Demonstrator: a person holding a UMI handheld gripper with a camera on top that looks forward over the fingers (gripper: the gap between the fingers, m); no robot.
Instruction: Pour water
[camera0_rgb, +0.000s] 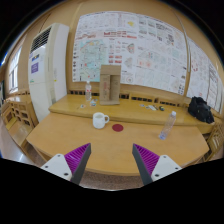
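Wooden tabletop fills the near ground, with my fingers held wide apart above its front edge, nothing between them; each finger carries a magenta pad on its inner face. Beyond the fingers, well apart from them, a white mug stands upright on the tabletop, handle toward the right. Just beside it, to the right, lies a small red disc, flat on the wood. Farther right, near the tabletop's far edge, a clear plastic bottle stands, leaning slightly in this wide view. Behind these runs a second, longer tabletop carrying a brown paper bag, a small bottle to its left, and a dark bag at the right end. Wooden chairs flank the left side. At the rear, a white standing air conditioner occupies the left, and posters cover the wall.
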